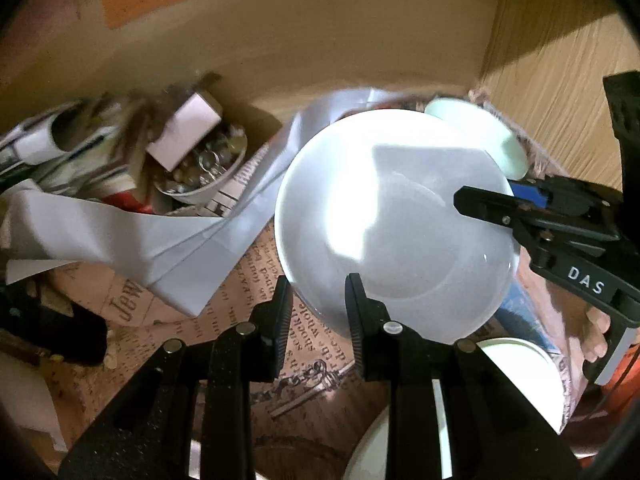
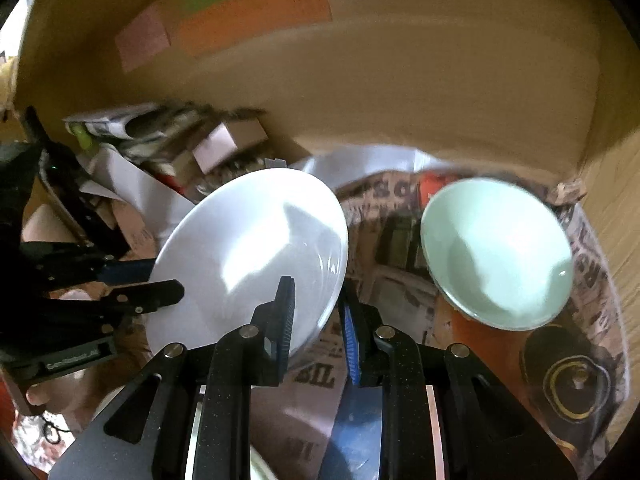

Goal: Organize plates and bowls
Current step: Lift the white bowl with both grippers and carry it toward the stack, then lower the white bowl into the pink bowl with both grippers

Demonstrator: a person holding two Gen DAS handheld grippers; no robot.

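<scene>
A white plate is lifted and tilted over a newsprint-patterned mat, held from two sides. My left gripper is shut on its near rim, one finger above and one below. My right gripper comes in from the right and is shut on the opposite rim. In the right wrist view the same plate stands on a slant, with my right gripper clamped on its lower edge and my left gripper on its left edge. A pale green bowl rests tilted on the mat to the right, and its edge peeks out behind the plate.
A bowl of small clutter, boxes and loose white paper crowd the back left. Brown board walls close in the back and right. Another white dish lies at the lower right. A dark round lid sits right of the grippers.
</scene>
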